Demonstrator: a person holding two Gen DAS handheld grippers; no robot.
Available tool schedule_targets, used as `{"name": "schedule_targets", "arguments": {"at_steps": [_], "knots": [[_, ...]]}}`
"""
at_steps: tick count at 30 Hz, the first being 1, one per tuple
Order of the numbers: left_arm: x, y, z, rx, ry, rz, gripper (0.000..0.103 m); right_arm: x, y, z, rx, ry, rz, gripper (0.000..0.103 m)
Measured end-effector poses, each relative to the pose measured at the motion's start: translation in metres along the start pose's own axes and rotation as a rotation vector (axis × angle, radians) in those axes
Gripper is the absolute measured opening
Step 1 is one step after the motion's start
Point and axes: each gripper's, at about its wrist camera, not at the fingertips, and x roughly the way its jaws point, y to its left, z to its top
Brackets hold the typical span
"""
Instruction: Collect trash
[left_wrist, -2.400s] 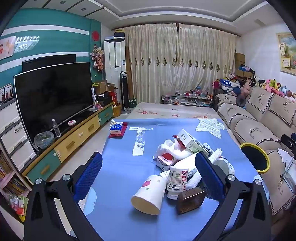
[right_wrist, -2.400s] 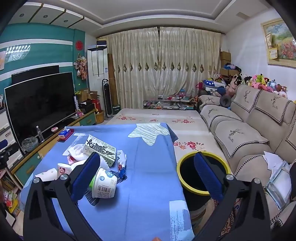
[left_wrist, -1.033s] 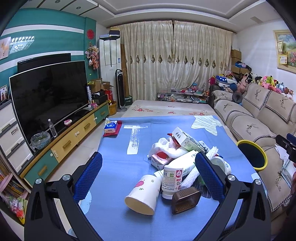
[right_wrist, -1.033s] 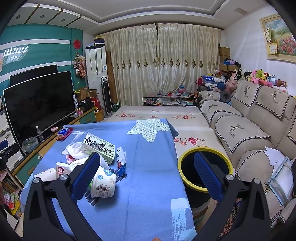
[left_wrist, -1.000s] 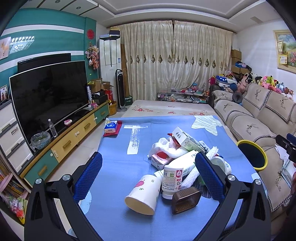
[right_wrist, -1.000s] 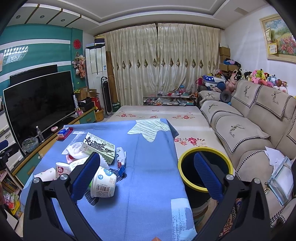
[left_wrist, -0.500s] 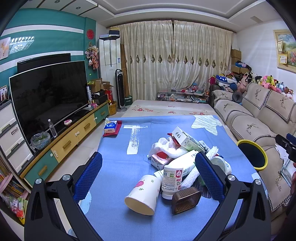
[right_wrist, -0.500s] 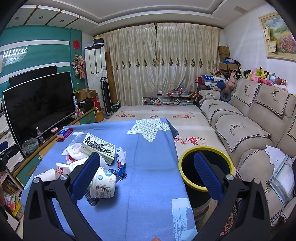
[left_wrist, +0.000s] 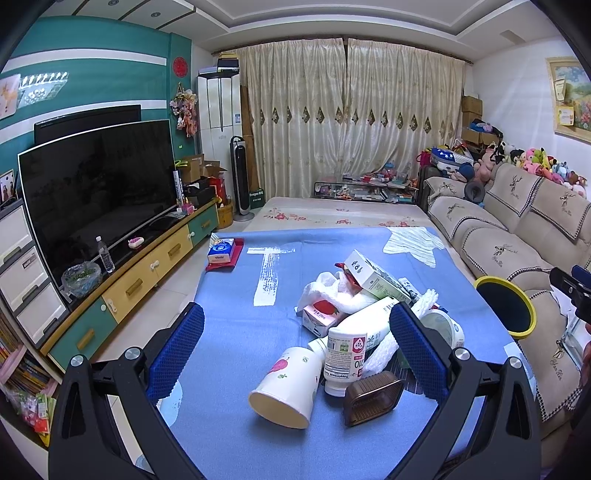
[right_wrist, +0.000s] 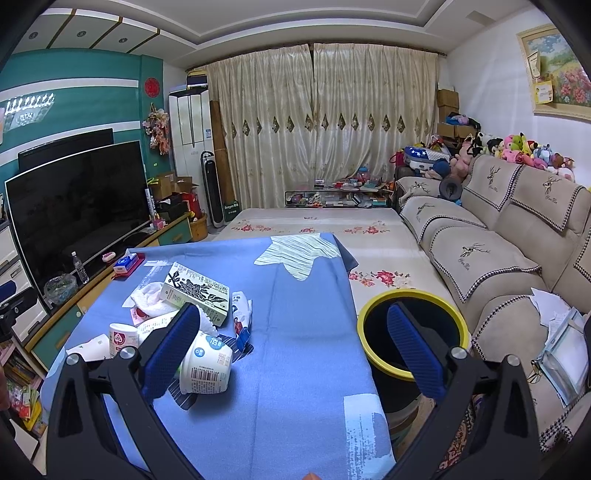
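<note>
Trash pile (left_wrist: 354, 325) untouched on table (left_wrist: 236, 295); bin (right_wrist: 410, 336) at 3 o'clock, contents unseen. Left gripper (left_wrist: 295, 350) and right gripper (right_wrist: 295, 347) spread wide, empty. Collection apparently not begun.

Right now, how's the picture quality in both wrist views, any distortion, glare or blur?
Left wrist view: strong fisheye bending, dark corners, sharp on the paper cup; faint glare on the TV. Right wrist view: same curved edges, even indoor light, yogurt tub and yellow-rimmed bin in focus, no motion blur.
</note>
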Motion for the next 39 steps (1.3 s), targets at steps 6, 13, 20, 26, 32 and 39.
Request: {"name": "schedule_targets", "arguments": {"at_steps": [6, 13, 20, 26, 32, 39], "knots": [[0.0, 0.0, 0.0, 0.0, 0.0, 0.0, 0.099, 0.0, 0.0, 0.0, 0.0, 0.0, -0.001, 0.097], [0.0, 0.0, 0.0, 0.002, 0.0, 0.002, 0.099, 0.001, 0.001, 0.0, 0.001, 0.001, -0.001, 0.097], [0.0, 0.0, 0.0, 0.003, 0.001, 0.001, 0.099, 0.001, 0.0, 0.0, 0.001, 0.001, -0.001, 0.097], [0.0, 0.0, -0.001, 0.003, 0.003, 0.002, 0.099, 0.003, 0.001, -0.002, 0.001, 0.005, -0.001, 0.097], [0.002, 0.001, -0.003, 0.0, 0.009, 0.002, 0.099, 0.013, 0.003, -0.005, -0.005, 0.024, 0.001, 0.097], [0.012, 0.005, -0.007, -0.002, 0.032, 0.004, 0.099, 0.038, 0.01, -0.014, -0.004, 0.07, 0.053, 0.097]]}}
